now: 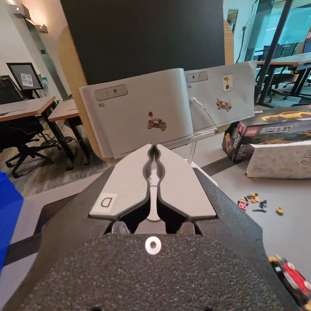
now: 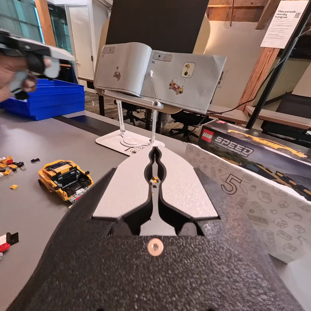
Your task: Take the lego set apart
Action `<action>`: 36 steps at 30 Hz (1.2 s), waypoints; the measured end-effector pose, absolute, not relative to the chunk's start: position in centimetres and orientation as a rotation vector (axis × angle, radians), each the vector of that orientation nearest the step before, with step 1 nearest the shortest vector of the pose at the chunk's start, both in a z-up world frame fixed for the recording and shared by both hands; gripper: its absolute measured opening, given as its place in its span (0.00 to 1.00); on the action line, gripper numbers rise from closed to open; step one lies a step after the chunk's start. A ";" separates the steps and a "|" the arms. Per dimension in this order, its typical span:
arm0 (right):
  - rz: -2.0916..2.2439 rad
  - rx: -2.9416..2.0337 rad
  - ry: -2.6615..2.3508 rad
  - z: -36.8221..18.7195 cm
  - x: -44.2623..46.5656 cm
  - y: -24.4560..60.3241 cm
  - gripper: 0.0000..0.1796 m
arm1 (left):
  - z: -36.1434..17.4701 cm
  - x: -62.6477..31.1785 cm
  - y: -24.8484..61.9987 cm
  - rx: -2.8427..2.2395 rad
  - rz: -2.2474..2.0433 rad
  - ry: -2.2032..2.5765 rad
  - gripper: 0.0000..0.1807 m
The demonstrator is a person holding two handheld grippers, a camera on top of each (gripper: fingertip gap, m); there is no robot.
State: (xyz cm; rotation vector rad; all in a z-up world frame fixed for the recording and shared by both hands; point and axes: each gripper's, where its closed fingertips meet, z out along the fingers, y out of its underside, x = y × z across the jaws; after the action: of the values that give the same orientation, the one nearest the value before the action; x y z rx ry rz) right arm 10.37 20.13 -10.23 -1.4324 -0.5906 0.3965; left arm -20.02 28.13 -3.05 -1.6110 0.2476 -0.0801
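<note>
A yellow lego car (image 2: 64, 179), partly stripped, stands on the grey table (image 2: 50, 143) left of my right gripper. Loose small pieces (image 2: 10, 165) lie farther left, and a red, white and black chunk (image 2: 6, 240) lies near the left edge. My right gripper (image 2: 155, 149) is shut, its tips meet and nothing shows between them. Tiny pieces (image 2: 154, 180) show on the table through the slot behind the tips. My left gripper (image 1: 153, 148) is shut, tips together, raised towards the booklet. It also shows blurred in the right wrist view (image 2: 50, 53), above the blue bin.
An instruction booklet (image 1: 139, 114) stands open on a white stand (image 2: 129, 143) at the table's back. The set's box (image 2: 252, 148) and a white paper bag (image 2: 252, 202) lie at the right. A blue bin (image 2: 55, 99) stands at the back left. Loose pieces (image 1: 252, 201) and a red-black chunk (image 1: 292, 276) lie to the right. The gap from one gripper's tips to the other's is roughly 35 centimetres. The yellow lego car (image 2: 64, 179) is about 20 centimetres from my right fingertips and 25 centimetres from my left.
</note>
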 end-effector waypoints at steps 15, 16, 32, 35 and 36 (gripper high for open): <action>0.420 -1.465 -0.645 -12.0 9.5 20.4 0.00 | -4.8 -17.4 36.8 -1.620 -0.068 0.224 0.00; 0.422 -1.467 -0.649 -12.1 9.5 20.4 0.00 | -4.8 -17.5 36.9 -1.619 -0.068 0.220 0.00; 0.433 -1.489 -0.683 -12.9 8.9 20.3 0.00 | -2.3 -21.4 34.9 -1.575 -0.082 0.134 0.00; 0.432 -1.489 -0.693 -13.0 8.8 20.2 0.00 | -1.0 -20.8 33.6 -1.556 -0.086 0.166 0.00; 0.434 -1.489 -0.698 -13.0 8.7 20.1 0.00 | -0.6 -20.5 33.1 -1.550 -0.093 0.176 0.00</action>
State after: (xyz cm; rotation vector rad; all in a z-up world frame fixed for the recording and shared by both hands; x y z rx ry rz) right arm 8.73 20.13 -13.01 -1.4890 -0.6981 0.4338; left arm -20.51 33.10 -0.61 -1.5497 0.1763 -0.0933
